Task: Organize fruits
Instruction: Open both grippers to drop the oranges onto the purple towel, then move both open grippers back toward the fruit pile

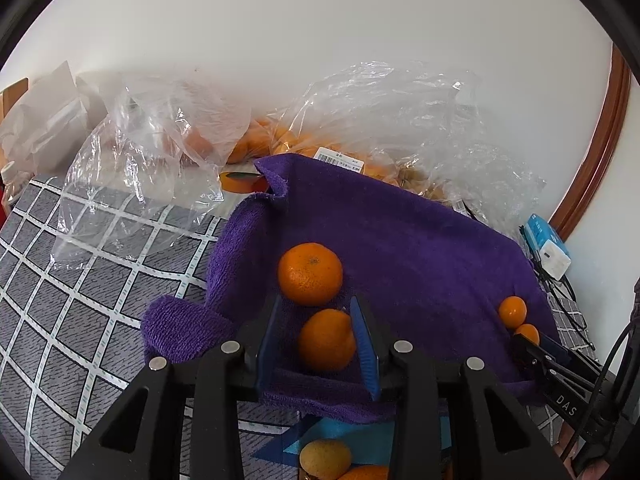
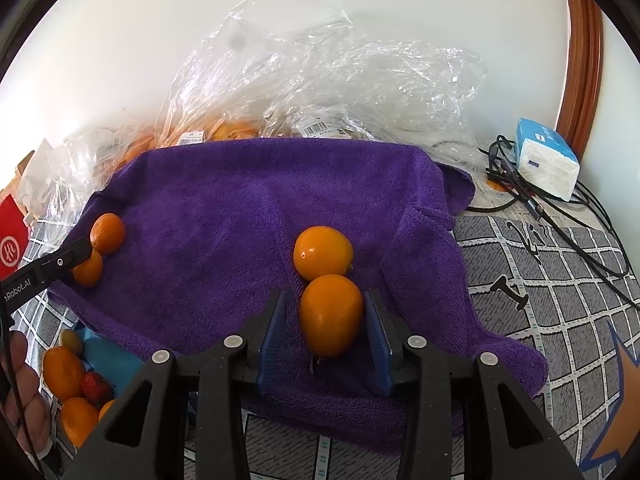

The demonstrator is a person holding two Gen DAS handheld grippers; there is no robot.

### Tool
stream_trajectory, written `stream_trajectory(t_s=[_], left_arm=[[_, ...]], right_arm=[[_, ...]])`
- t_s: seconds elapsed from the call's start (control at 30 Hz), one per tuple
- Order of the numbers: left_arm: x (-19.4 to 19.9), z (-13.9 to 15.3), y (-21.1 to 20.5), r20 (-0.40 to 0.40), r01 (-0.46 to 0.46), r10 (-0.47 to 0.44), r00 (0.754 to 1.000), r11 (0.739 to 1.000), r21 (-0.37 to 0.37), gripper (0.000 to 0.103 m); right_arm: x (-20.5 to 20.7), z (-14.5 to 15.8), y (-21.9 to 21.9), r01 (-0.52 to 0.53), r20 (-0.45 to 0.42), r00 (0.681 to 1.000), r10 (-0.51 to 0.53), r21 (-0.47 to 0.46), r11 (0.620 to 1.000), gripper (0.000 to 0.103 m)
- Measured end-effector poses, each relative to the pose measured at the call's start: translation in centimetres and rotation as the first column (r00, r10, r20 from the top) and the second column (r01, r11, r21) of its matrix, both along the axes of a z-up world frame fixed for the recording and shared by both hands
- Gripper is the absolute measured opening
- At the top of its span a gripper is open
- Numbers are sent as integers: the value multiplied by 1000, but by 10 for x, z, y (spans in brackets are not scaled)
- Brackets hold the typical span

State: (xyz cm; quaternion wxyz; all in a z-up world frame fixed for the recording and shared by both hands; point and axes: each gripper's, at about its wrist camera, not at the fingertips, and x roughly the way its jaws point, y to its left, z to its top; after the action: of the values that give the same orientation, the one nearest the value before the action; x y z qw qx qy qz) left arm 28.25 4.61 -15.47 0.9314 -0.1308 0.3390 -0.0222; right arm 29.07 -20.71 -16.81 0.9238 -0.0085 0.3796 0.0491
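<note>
Right wrist — orange [image 2: 331,314] between gripper [image 2: 325,322] jaws

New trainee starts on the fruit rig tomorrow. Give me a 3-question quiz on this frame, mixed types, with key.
1. True or false: the purple towel carries four oranges, lying in two pairs.
2. Pick one. Between the fingers of the right gripper lies: A) an orange; B) a tissue pack; C) nothing.
3. Fill in: behind the towel, against the wall, more fruit sits in clear plastic ____.

Key: 1 true; 2 A; 3 bags.
</note>
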Motion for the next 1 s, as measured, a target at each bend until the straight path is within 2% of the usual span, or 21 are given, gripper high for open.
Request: stream_trajectory(t_s=[0.23,0.33,0.5,0.67,0.83,0.97,1.0], left_arm=[[-4,4,3,8,6,-6,1000,1000,-29,42],[-8,8,5,32,7,-6,999,999,-38,46],[-12,15,8,44,12,-9,999,997,-70,46],[-15,25,7,41,-3,4,999,1000,-20,47],[-33,47,14,54,24,-21,998,998,-54,47],[-59,51,15,46,23,-23,999,1000,-9,47],[-65,49,17,34,30,-30,999,1000,2,47]], right_arm=[[-3,4,-4,21,15,1000,-21,15,1000,50],[-7,9,-2,18,36,999,-18,13,1000,57],[-14,20,-4,10,71,997,-13,34,999,62],[-20,35,-5,29,76,997,-33,54,998,63],[-48,60,-4,-2,81,997,-7,111,994,63],[-80,65,10,-25,104,994,19,52,998,62],[-88,63,14,-34,107,994,29,43,998,59]])
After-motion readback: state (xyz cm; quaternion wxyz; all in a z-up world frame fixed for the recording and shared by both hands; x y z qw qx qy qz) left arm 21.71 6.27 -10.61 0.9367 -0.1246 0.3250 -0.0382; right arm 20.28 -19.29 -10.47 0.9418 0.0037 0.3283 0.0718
